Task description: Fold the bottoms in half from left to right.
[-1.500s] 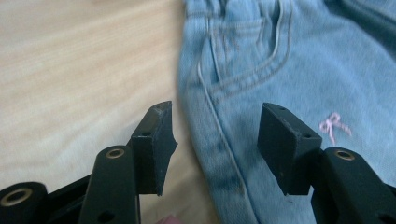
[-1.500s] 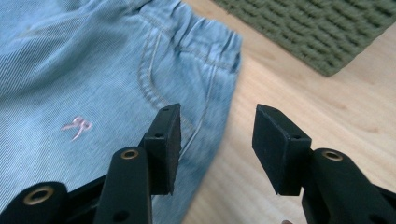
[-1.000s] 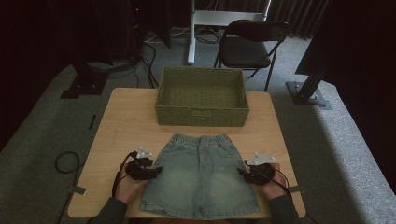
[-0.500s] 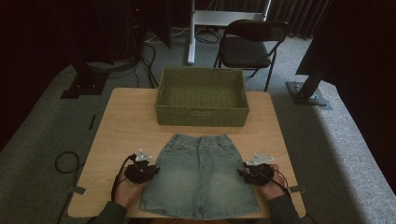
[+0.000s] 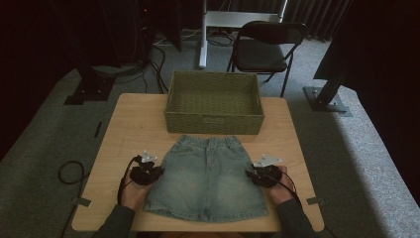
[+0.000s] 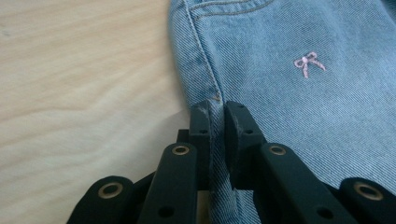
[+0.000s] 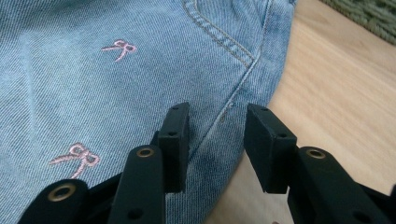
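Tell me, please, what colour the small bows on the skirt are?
Pink bows, clearest in the right gripper view.

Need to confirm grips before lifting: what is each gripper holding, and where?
Left gripper is pinched shut on the denim skirt at its side seam. Right gripper straddles the opposite side seam, jaws closing but not yet gripping.

high view: above, looking forward-down | gripper views: close | shared: denim skirt [image 5: 208, 178]

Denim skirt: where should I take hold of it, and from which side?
Grip the denim skirt at its two side seams, each gripper coming in level from its own side. It lies flat, so only the edges offer a fold to pinch. The left gripper is pinched on its seam; the right gripper straddles its seam, jaws apart.
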Motion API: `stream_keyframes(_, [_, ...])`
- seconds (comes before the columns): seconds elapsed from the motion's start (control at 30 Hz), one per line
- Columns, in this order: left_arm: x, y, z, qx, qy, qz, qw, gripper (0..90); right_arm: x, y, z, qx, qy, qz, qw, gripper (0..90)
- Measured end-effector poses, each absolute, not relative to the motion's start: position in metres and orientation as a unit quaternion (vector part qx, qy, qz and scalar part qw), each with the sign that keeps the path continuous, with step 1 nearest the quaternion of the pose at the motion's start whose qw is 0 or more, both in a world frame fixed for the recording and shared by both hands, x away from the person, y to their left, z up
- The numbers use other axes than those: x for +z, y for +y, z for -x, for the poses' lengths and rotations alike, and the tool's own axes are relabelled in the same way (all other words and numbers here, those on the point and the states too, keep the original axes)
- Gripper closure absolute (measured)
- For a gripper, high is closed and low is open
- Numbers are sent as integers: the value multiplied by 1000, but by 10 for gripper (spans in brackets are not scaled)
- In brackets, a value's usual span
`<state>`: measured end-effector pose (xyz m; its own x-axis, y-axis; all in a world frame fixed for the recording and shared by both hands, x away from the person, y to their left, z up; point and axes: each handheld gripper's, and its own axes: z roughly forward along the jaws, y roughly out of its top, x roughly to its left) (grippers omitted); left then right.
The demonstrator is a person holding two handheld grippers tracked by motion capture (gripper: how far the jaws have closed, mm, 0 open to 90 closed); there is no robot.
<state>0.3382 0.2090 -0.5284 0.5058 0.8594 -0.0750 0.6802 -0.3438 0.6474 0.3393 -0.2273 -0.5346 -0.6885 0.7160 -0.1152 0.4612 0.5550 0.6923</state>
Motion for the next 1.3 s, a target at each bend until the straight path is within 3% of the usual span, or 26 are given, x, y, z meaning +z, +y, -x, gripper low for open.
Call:
stream_keyframes(0.23, [-529, 221, -352, 155, 496, -794, 315, 828, -535, -212, -350, 324, 859, -340, 203, 625])
stream_keyframes(0.53, [-524, 228, -351, 122, 509, -784, 335, 793, -534, -210, -349, 319, 860, -341, 206, 611])
stream_keyframes(0.57, [-525, 230, -351, 116, 510, -782, 339, 685, -534, -210, -348, 317, 861, -339, 207, 609])
stream_keyframes(0.6, [-526, 231, -351, 106, 510, -782, 343, 644, -533, -210, -348, 316, 862, -339, 207, 608])
stream_keyframes(0.77, [-529, 227, -351, 99, 503, -790, 337, 513, -533, -213, -345, 317, 862, -338, 205, 596])
stream_keyframes(0.83, [-528, 225, -352, 102, 502, -791, 334, 547, -533, -214, -344, 317, 862, -338, 204, 588])
stream_keyframes(0.93, [-527, 222, -351, 103, 499, -795, 330, 739, -532, -213, -342, 313, 864, -335, 208, 578])
stream_keyframes(1.0, [-523, 222, -349, 106, 493, -795, 337, 803, -531, -213, -340, 310, 866, -331, 211, 571])
stream_keyframes(1.3, [-481, 204, -337, 121, 429, -808, 386, 841, -525, -216, -329, 298, 867, -325, 231, 564])
